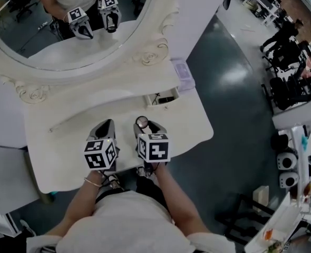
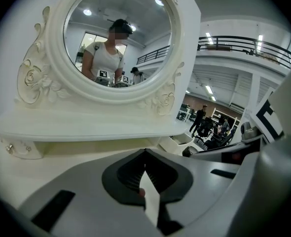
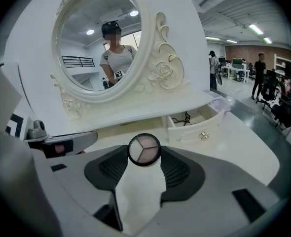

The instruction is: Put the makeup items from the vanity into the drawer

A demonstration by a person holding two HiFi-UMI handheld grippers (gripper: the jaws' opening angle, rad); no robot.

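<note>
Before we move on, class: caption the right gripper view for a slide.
Right hand-held gripper grips a round compact, facing the mirror and the open drawer.

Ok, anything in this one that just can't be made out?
- Open drawer, right gripper view: its front wall hides most of the inside; only a dark cord-like thing shows.
- Pinkish speck at the left gripper's tongs, left gripper view: too small to name.
- Vanity top nearest the person, head view: covered by the left gripper and right gripper.
</note>
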